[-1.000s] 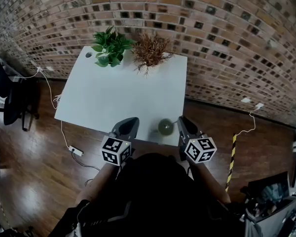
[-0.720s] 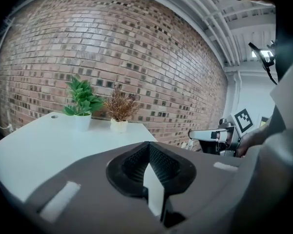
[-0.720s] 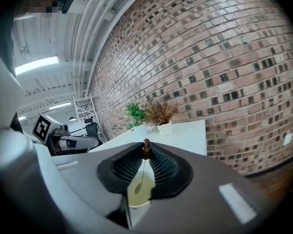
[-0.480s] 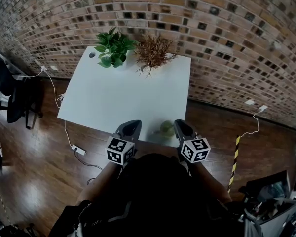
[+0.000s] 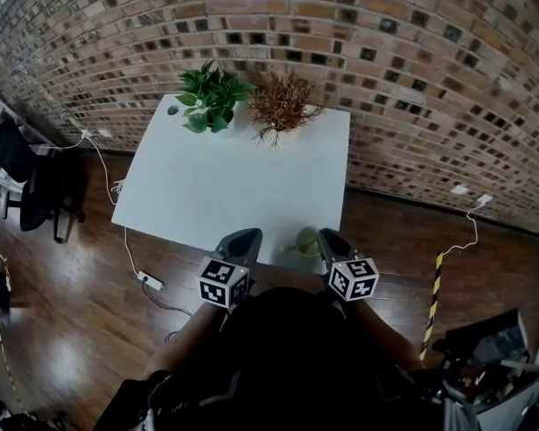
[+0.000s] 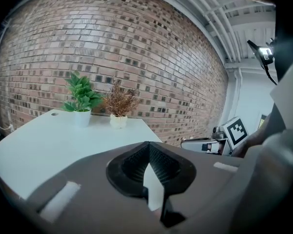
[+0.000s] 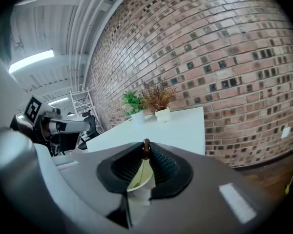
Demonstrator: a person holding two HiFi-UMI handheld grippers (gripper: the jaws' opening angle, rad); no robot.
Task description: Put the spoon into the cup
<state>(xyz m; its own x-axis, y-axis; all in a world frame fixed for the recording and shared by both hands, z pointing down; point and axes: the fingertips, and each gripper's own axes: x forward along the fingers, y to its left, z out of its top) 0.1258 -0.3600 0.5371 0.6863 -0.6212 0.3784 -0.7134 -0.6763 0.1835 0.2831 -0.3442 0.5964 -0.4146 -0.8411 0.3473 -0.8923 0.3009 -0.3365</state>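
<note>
R gripper [image 5: 331,241] dropped, fingers [image 7: 164,167] pinching brown-tipped spoon [image 7: 146,148] over green cup [image 7: 136,182]; L gripper [image 6: 149,146] closed.

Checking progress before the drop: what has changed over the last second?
The right gripper, shut on the spoon, has sunk closer to the cup; the spoon's shaft now points into the cup's mouth. Nothing was let go. The left gripper stayed put, jaws together and empty; cup, table, green plant and dried plant have not moved.
</note>
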